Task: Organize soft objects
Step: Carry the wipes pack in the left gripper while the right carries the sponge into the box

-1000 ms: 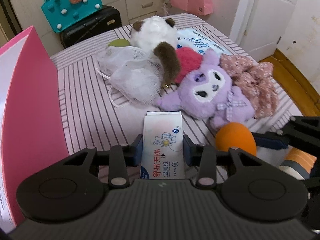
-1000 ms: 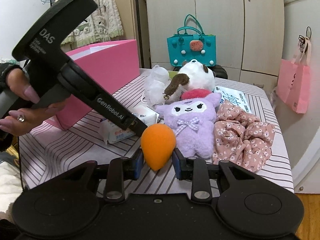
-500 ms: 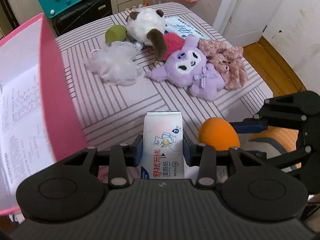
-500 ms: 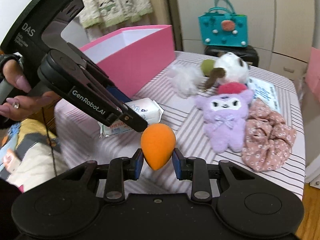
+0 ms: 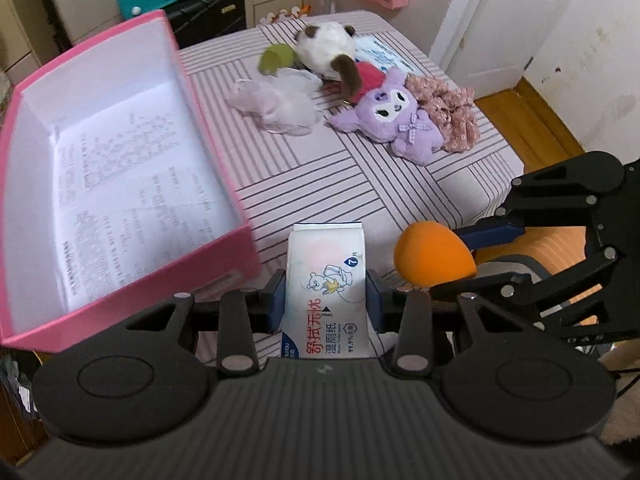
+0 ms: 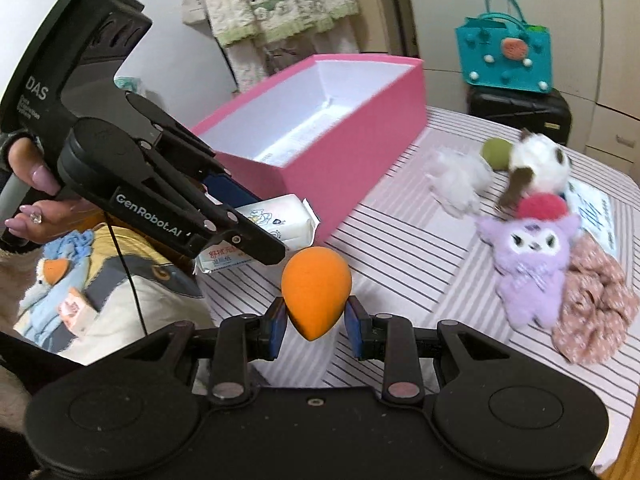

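Observation:
My left gripper (image 5: pixel 326 300) is shut on a white pack of wet wipes (image 5: pixel 326 292), held above the near edge of the striped bed beside the open pink box (image 5: pixel 236 196). In the right wrist view the same pack (image 6: pixel 276 220) sticks out of the left gripper (image 6: pixel 260 232) in front of the box (image 6: pixel 360 152). My right gripper (image 6: pixel 316 318) is shut on an orange egg-shaped sponge (image 6: pixel 316 288), which shows in the left wrist view as the sponge (image 5: pixel 432 254) at the right. A sheet of printed paper lines the box floor.
On the bed (image 5: pixel 340 184) lie a white mesh puff (image 5: pixel 280 100), a green sponge (image 5: pixel 274 58), a white and brown plush (image 5: pixel 328 46), a purple plush (image 5: pixel 394 120), a floral scrunchie (image 5: pixel 448 108) and another wipes pack (image 5: pixel 380 52). A hand (image 6: pixel 28 184) holds the left gripper's handle.
Both grippers have risen with their loads and tipped downward. The left one has swung toward the pink box, whose white inside now shows. The bed's toys look farther off.

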`<state>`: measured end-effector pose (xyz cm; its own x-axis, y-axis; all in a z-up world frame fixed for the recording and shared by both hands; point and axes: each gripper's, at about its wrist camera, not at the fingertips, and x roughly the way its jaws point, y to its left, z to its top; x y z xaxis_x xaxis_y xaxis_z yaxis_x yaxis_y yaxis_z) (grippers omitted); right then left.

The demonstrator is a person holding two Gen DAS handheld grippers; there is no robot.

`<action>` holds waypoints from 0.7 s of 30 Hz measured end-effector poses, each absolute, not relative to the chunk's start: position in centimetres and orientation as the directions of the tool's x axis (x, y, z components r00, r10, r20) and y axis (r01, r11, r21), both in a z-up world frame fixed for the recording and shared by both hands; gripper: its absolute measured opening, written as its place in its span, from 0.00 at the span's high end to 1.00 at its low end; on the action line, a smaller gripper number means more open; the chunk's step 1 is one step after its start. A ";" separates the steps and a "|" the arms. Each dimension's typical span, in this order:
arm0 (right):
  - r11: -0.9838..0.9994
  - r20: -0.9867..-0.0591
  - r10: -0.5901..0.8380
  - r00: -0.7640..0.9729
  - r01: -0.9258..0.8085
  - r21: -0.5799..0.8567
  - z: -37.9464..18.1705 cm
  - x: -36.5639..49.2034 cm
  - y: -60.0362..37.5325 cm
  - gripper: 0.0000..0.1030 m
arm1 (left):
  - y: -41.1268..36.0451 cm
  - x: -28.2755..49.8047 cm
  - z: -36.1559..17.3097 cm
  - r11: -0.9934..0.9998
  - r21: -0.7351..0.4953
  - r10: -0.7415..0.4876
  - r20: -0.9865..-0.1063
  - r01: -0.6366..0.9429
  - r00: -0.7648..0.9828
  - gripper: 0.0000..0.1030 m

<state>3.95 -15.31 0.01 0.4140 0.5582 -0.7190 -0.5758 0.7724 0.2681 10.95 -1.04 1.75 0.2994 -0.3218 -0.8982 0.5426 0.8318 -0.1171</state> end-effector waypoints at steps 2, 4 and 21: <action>0.758 -0.717 0.572 0.398 -0.591 0.277 0.7 4.1 -14.4 0.66 | 0.2 10.6 2.5 0.838 -0.127 -0.330 -0.892 0.531 0.308 0.62; 0.743 -0.716 0.581 0.387 -0.611 0.273 1.4 4.1 -13.6 0.66 | 1.4 10.2 3.2 0.843 -0.132 -0.334 -0.888 0.522 0.315 0.62; 0.704 -0.632 0.553 0.543 -0.710 0.006 6.1 8.2 -8.0 0.66 | 8.6 10.8 7.5 0.883 -0.088 -0.329 -0.817 0.460 0.474 0.62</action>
